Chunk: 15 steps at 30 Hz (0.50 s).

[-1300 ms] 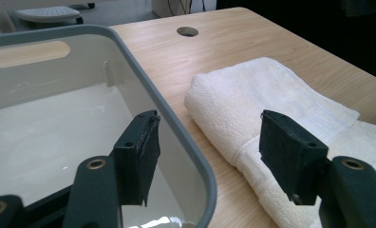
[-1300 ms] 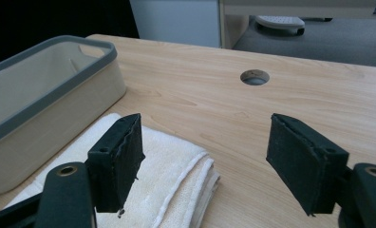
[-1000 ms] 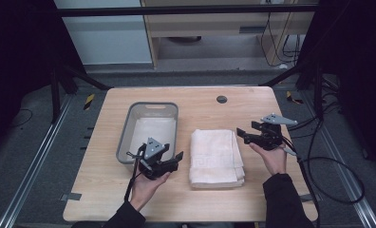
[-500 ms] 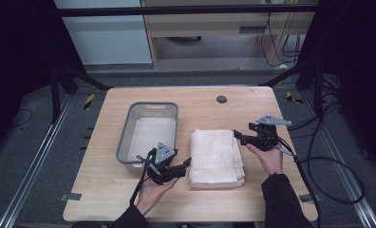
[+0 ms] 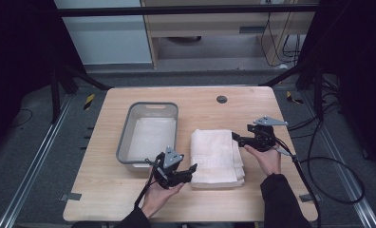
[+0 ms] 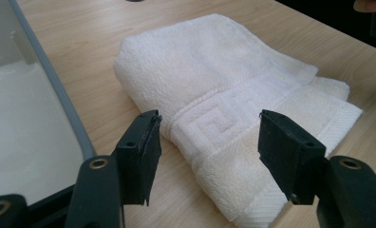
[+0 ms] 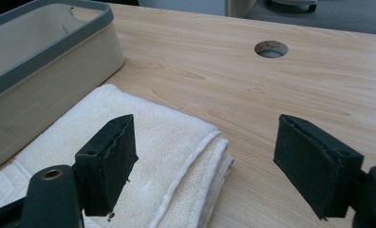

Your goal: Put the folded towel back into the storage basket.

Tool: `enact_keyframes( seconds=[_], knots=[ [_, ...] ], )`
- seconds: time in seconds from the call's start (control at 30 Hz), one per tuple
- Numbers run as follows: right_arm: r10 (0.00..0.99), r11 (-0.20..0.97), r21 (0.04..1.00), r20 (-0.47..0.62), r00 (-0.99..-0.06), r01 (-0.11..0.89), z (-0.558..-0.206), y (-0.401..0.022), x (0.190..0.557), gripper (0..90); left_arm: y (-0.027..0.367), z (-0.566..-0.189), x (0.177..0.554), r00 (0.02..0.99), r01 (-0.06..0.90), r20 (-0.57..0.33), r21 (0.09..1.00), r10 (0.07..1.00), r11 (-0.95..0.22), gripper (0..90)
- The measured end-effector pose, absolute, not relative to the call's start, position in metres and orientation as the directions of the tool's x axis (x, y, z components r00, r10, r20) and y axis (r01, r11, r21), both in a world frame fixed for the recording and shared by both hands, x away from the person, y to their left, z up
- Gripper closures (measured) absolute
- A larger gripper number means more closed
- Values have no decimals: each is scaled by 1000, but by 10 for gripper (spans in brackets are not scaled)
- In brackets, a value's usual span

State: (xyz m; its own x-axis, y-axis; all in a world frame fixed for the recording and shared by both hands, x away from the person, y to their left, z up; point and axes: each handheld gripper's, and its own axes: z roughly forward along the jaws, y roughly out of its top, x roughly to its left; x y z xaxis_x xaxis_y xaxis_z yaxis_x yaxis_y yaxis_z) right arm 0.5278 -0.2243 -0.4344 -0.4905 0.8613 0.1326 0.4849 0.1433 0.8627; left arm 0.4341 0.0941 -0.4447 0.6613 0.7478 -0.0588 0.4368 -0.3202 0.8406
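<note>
- Two grippers flank the folded white towel (image 5: 217, 156), which lies on the table (image 5: 129, 204) just right of the grey bin (image 5: 148, 137).
- Left gripper (image 5: 188, 172) at the towel's near-left corner, jaws apart and empty, apparently to pinch it.
- Right gripper (image 5: 237, 137) at the towel's far-right edge; its jaws have just been opening, nothing between them.

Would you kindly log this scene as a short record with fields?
surface: wooden table with a round hole
towel: white, folded, flat on the table, right of the bin
bin: grey rim, nothing loose visible inside
left gripper: open, at the towel's near left corner, not gripping it
right gripper: jaws have just been opening, open over the towel's far right corner, nothing pressed between the pads
</note>
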Motion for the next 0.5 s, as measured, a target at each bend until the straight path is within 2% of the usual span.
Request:
enact_keyframes(
  seconds=[0.5],
  knots=[
    [864,175,837,121,-488,518,-453,-218,535,222,81,-463,435,663,477,-60,802,746,-360,361]
  ],
)
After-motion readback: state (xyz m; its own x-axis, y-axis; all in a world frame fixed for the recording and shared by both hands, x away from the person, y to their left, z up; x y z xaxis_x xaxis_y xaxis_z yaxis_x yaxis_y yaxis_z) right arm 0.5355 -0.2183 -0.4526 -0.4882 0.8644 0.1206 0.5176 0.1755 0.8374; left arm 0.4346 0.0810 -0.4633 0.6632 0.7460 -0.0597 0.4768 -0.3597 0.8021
